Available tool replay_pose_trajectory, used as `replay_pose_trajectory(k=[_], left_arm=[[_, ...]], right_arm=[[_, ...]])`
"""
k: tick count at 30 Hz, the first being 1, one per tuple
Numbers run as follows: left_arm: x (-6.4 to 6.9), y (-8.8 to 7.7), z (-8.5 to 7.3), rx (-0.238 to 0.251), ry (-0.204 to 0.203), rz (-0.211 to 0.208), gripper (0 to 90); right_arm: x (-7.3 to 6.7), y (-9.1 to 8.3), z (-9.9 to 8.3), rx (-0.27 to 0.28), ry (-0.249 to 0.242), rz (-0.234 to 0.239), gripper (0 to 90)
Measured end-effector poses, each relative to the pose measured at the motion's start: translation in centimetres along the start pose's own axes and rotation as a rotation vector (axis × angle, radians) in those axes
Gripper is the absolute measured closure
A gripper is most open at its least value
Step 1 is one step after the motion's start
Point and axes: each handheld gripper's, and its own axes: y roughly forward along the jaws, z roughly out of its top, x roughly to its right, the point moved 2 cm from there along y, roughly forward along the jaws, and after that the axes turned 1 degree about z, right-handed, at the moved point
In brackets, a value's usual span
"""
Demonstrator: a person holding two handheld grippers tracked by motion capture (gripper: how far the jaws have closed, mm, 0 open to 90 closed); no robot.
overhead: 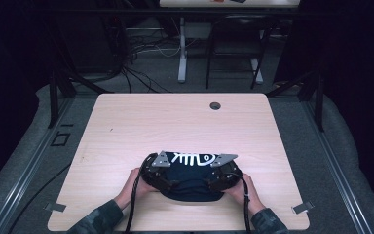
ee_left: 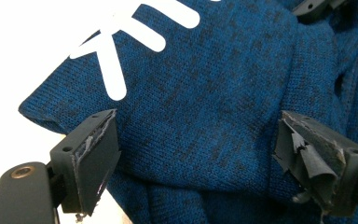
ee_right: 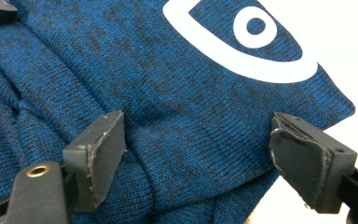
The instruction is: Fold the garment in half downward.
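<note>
— Where is the garment right now?

— I see the dark blue knit sweater (overhead: 191, 181) bunched in a rounded heap on the near half of the wooden table (overhead: 126, 122), between my two hands. Its white fish-skeleton print (overhead: 193, 158) faces up along the far edge of the heap.

— And your left tongs?

— The left tongs (ee_left: 196, 154) are released. In the left gripper view the jaws stand wide apart over a fold of the knit, fabric lying between them, the pads not pressing on it. The white bars of the print (ee_left: 121, 51) run just beyond them.

— The right side?

— Same there: the right tongs (ee_right: 198, 156) are spread open over the sweater (ee_right: 168, 116), cloth between the jaws but not pinched. The printed fish eye (ee_right: 256, 25) sits just ahead, near the sweater's edge and the bare table.
</note>
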Motion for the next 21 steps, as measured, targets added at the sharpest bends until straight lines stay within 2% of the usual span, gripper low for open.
replay_pose_trajectory(k=[4,7,10,14,17,21], left_arm=[[-0.5,0.1,-0.5,0.001,-0.016,-0.015,14.0],[-1.0,0.2,-0.9,0.006,-0.053,-0.037,12.7],[-0.7,0.1,-0.8,0.015,-0.037,-0.011,12.7],[-0.8,-0.1,-0.8,0.043,-0.056,-0.013,9.3],[-0.9,-0.9,-0.6,0.061,-0.057,0.006,4.2],[-1.1,-2.2,-0.7,0.089,-0.073,0.027,2.5]], right_arm=[[0.2,-0.1,-0.1,-0.006,-0.007,0.011,14.2],[0.5,-0.2,-0.4,-0.010,0.005,0.031,12.9],[0.6,-0.1,-0.3,-0.009,0.005,0.021,10.5],[0.4,-0.2,-0.1,-0.013,-0.009,-0.010,5.5],[0.5,-0.8,-0.1,0.003,0.006,-0.017,1.7],[0.7,-1.9,-0.2,0.020,0.027,-0.026,0.0]])
